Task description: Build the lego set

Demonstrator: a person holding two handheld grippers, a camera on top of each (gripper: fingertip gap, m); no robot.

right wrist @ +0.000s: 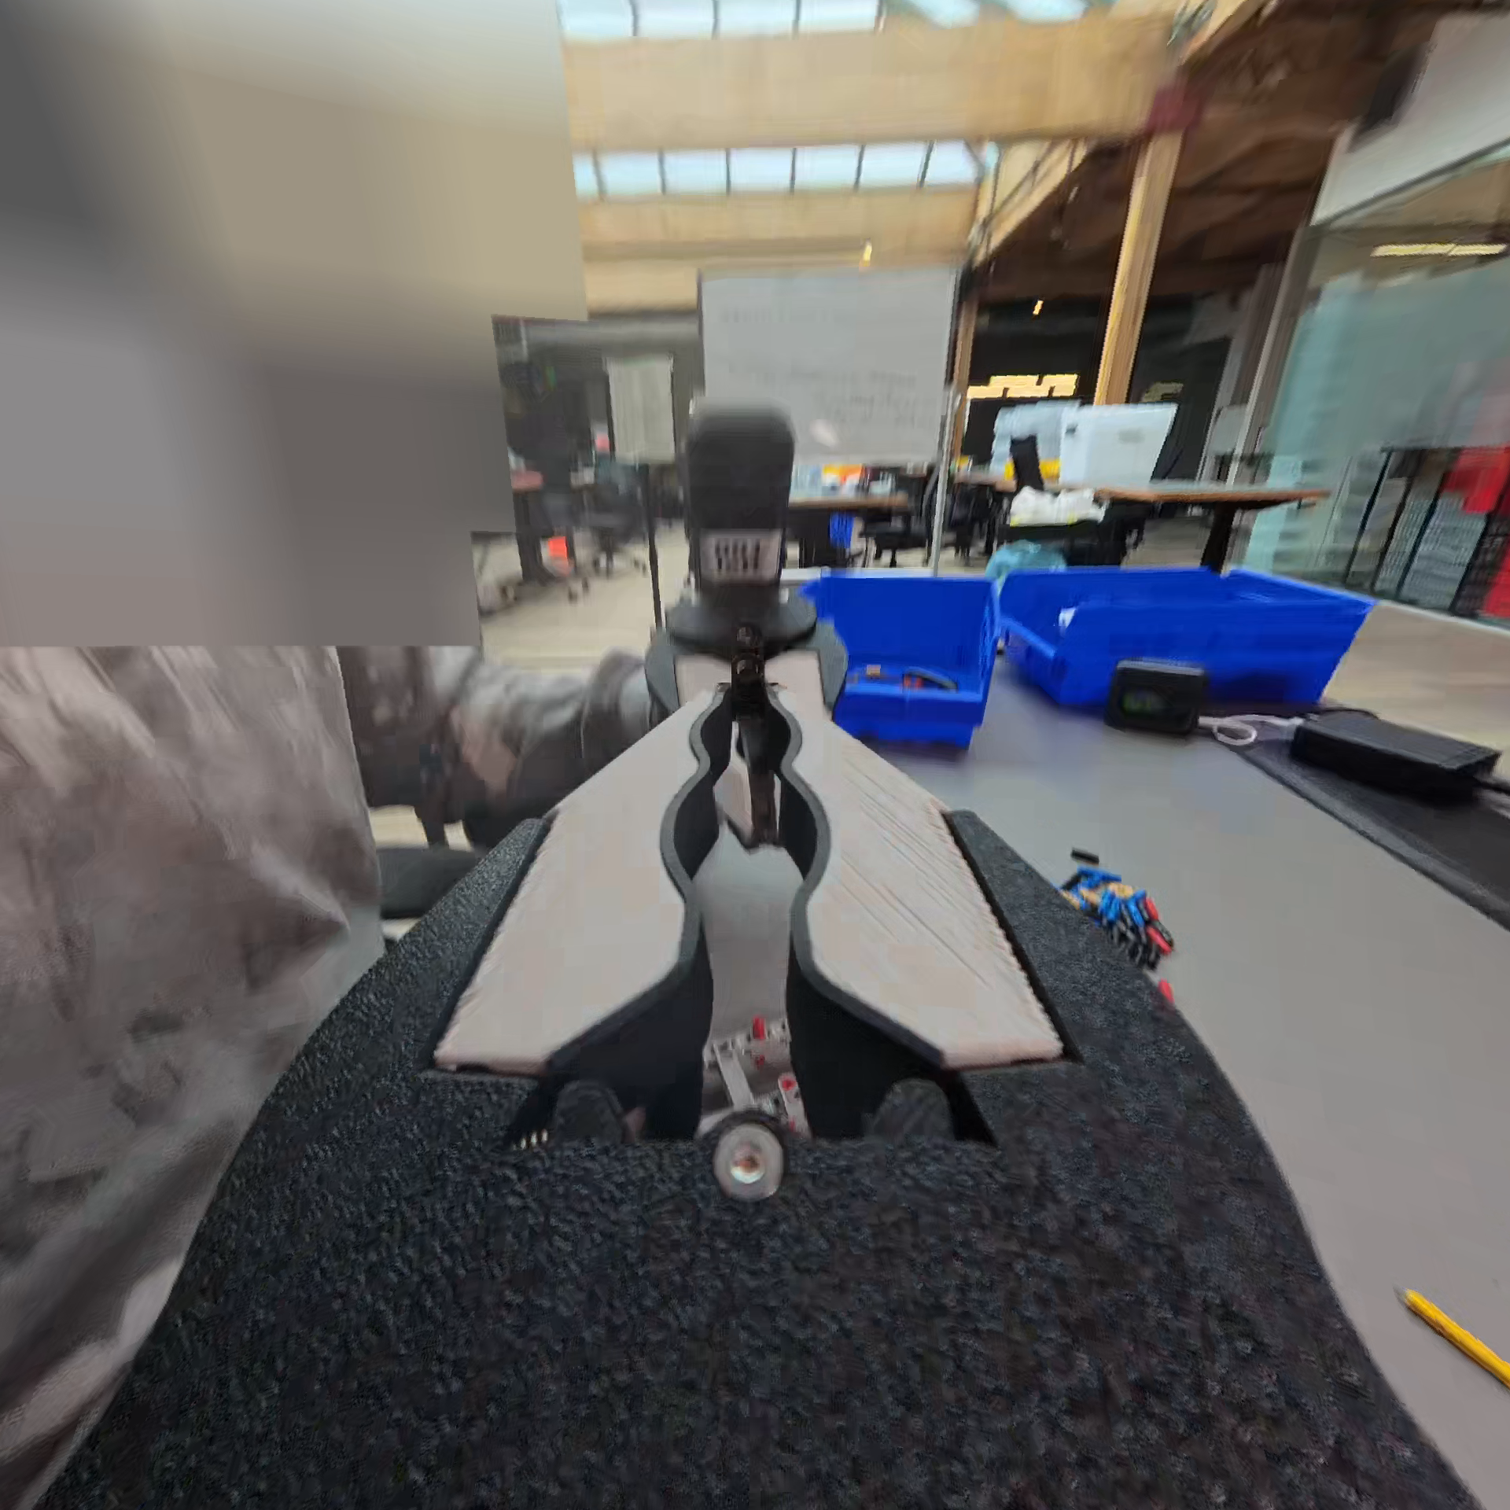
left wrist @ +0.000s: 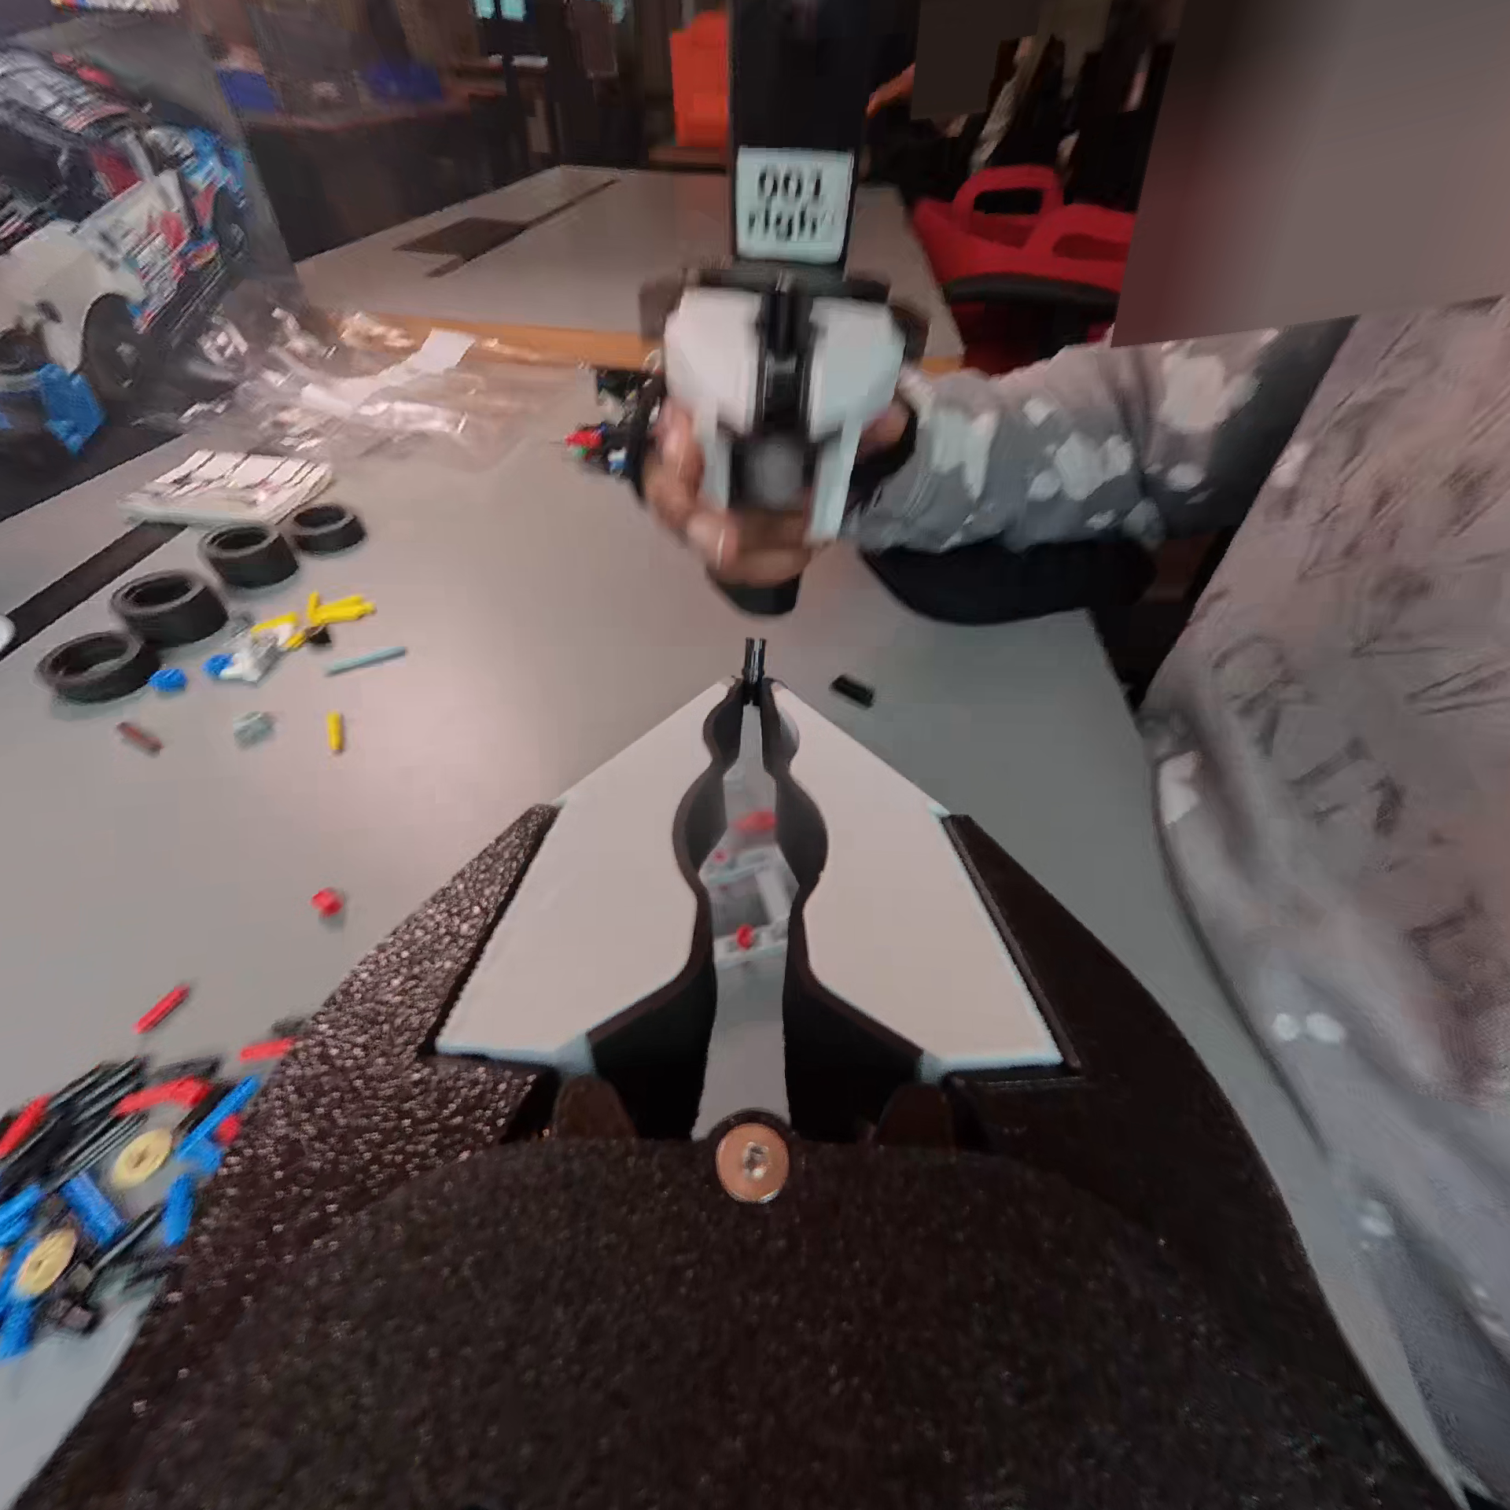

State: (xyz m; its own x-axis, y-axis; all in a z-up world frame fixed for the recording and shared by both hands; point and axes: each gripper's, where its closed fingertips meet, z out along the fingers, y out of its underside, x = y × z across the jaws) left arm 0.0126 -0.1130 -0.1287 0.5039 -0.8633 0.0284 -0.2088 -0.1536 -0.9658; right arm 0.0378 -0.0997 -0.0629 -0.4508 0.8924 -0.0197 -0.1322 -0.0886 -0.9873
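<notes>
My left gripper (left wrist: 753, 690) is shut on a small black pin (left wrist: 753, 658) that sticks out past its fingertips. My right gripper (right wrist: 745, 694) is shut on a black Lego piece (right wrist: 761, 784) that hangs down between its fingers. The two grippers face each other above the table, tips apart; the right one (left wrist: 772, 507) shows blurred in the left wrist view, held by a hand. A grey Lego frame with red pins (left wrist: 748, 891) lies on the table under the grippers and also shows in the right wrist view (right wrist: 752, 1062).
Several black tyres (left wrist: 167, 605), loose coloured pieces (left wrist: 327, 613), a booklet (left wrist: 229, 482) and a blue partly built car (left wrist: 90, 1185) lie to the left. Two blue bins (right wrist: 907, 654), a black adapter (right wrist: 1389, 760), a pile of pins (right wrist: 1119, 907) and a pencil (right wrist: 1463, 1340) lie to the right. The tips of one gripper are about 7 cm away from the tips of the other. From either gripper's tips it is about 25 cm to the blue partly built car (left wrist: 90, 1185).
</notes>
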